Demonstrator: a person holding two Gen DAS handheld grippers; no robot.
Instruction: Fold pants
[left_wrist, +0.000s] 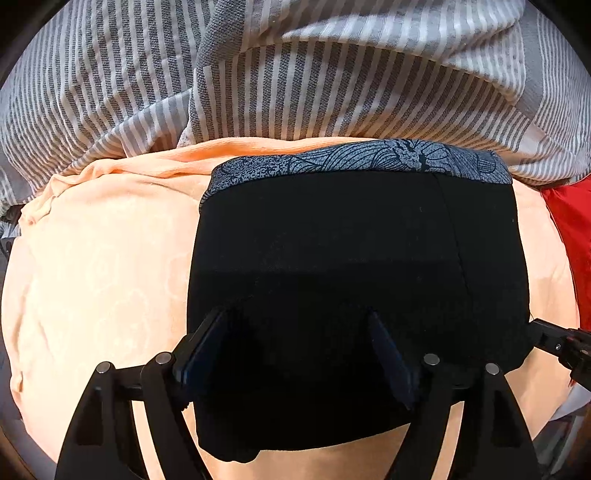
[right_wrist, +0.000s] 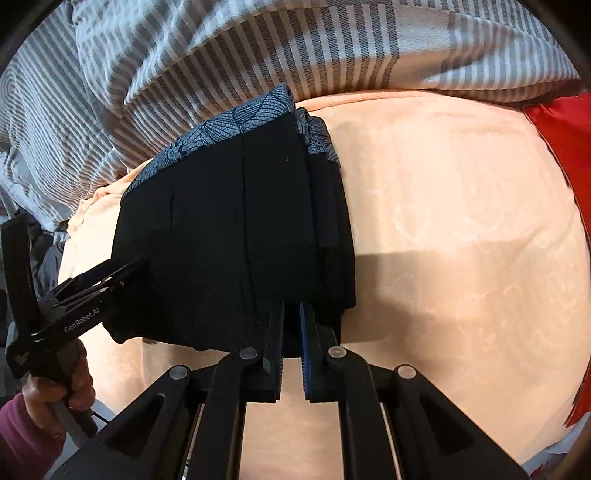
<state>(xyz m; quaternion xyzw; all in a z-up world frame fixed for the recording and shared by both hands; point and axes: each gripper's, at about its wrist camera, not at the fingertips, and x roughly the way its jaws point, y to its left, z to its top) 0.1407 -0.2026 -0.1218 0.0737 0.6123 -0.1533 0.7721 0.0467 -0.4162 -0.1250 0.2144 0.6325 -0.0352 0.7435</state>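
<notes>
my left gripper (left_wrist: 299, 354) stands open over the folded pants (left_wrist: 354, 280), my right gripper (right_wrist: 291, 314) pinched shut on their near edge.

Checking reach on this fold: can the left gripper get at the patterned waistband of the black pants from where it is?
Probably yes. The left gripper stands open over the near part of the folded pants; the patterned waistband lies uncovered at their far edge, nothing between. The striped bedding sits just behind it.

Folded pants (left_wrist: 332, 240) on blanket (left_wrist: 103, 266), waistband (left_wrist: 369, 160) at far edge. Striped bedding (left_wrist: 295, 74) behind. Red cloth (left_wrist: 572, 229) right of blanket.
</notes>
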